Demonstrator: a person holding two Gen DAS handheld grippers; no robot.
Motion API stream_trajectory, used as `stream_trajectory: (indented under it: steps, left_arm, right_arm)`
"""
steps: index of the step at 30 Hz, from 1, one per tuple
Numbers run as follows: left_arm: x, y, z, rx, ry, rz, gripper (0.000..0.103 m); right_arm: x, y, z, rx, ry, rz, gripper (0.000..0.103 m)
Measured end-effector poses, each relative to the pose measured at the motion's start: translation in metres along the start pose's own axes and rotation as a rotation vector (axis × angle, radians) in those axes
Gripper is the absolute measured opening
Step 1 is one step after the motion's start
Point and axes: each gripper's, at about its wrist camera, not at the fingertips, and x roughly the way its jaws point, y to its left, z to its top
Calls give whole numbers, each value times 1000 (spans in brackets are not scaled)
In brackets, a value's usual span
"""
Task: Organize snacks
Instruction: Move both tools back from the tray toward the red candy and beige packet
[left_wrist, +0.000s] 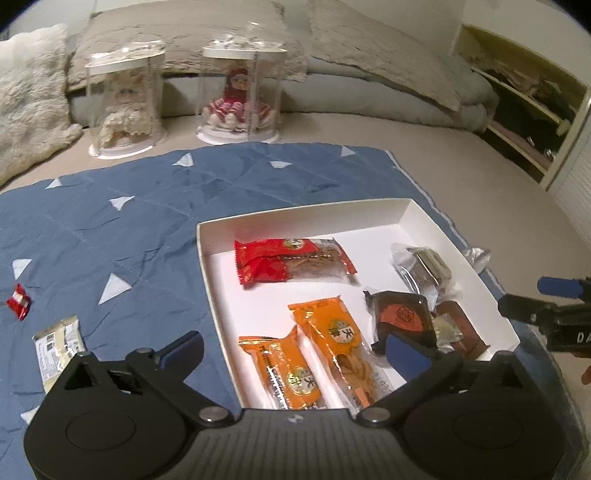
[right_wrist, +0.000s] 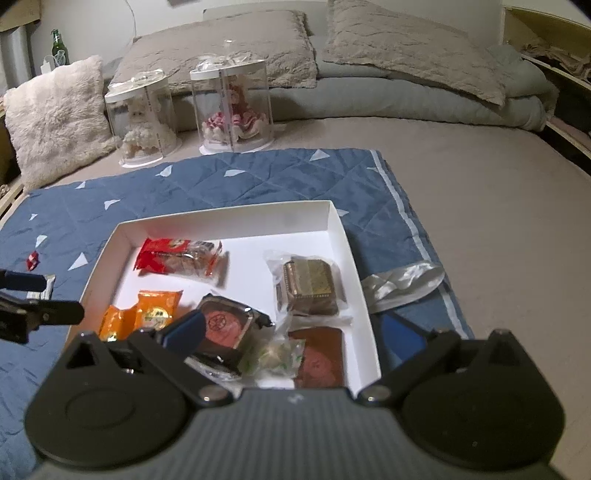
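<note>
A bed (right_wrist: 480, 206) with grey pillows (right_wrist: 406, 48) at its head carries a blue quilted mat (left_wrist: 147, 206), and on the mat's right part sits my white shallow box (left_wrist: 417, 218), its right rim close to the mat's striped edge. Bare mat lies open to the box's left. Two clear doll cases (right_wrist: 232, 107) stand beyond the mat. Inside the box: a red snack pack (left_wrist: 291, 264), two orange packs (left_wrist: 332, 339), dark mooncake packets (right_wrist: 310, 291). A cream wrapper (left_wrist: 59, 350) and a small red candy (left_wrist: 20, 301) lie outside, left. My left gripper (left_wrist: 295, 350) and right gripper (right_wrist: 291, 332) both hold their jaws spread, empty.
</note>
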Motion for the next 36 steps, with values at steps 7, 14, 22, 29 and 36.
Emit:
stream_trajectory:
  steps: [7, 14, 22, 29, 36]
  left_arm:
    - [-6, 10, -6, -2, -17, 11, 103]
    - [-15, 33, -5, -1, -33, 18, 103]
    - [-35, 92, -11, -34, -41, 93, 103]
    - [-48, 150, -20, -109, -46, 164, 103]
    - [-55, 193, -31, -116, -33, 212, 103]
  right_arm:
    - [2, 10, 1, -21, -4, -5, 102]
    - [8, 37, 7, -58, -6, 18, 102]
    - [14, 93, 16, -104, -30, 79, 102]
    - [23, 143, 22, -148, -29, 134, 102]
    - [35, 188, 24, -178, -28, 181, 102]
